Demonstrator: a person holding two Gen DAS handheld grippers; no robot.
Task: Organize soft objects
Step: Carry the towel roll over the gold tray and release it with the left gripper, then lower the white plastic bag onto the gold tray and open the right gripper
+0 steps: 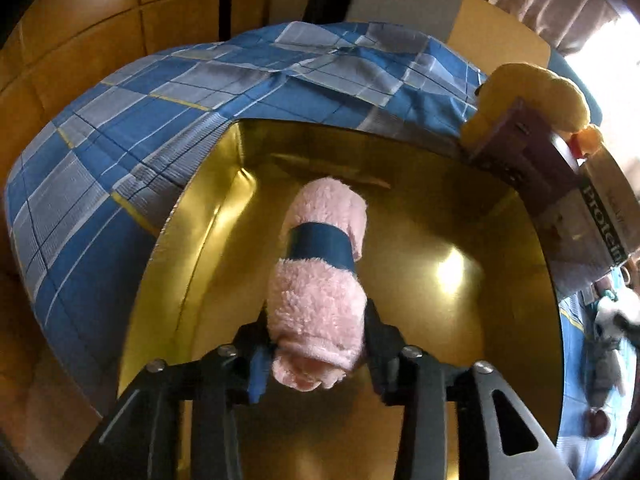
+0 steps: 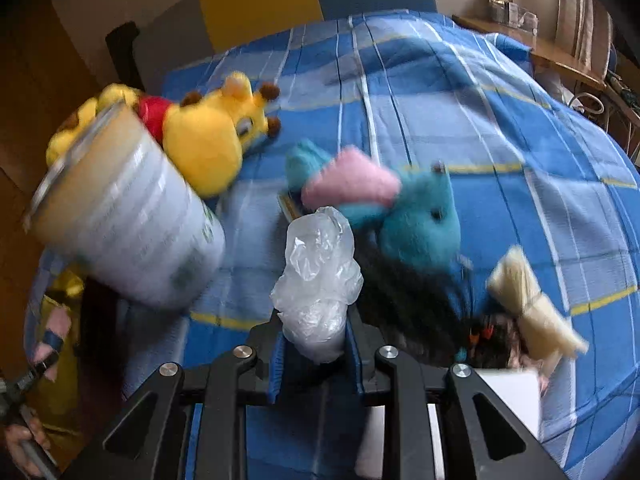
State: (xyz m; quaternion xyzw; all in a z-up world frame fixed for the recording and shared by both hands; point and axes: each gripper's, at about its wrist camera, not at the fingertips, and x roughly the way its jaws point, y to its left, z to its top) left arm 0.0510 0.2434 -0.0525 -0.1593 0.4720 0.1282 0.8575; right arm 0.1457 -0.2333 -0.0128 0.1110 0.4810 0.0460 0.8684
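Blue checked bedspread covers the bed beside wooden wall panels

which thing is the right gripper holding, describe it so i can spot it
On the blue checked bedspread, look below the teal plush. The crumpled clear plastic bag stands pinched in the right gripper, the only see-through thing among fuzzy toys.

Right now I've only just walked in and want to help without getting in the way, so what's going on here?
A person is sorting soft things on a bed with blue checked bedding, a set of tongs in each hand. The left tongs hang over a gold-lined box with a rolled pink fleece towel, banded in blue, between the fingers, which barely touch it. The right tongs are shut on a crumpled clear plastic bag. A giraffe plush and a teal plush lie on the bed.
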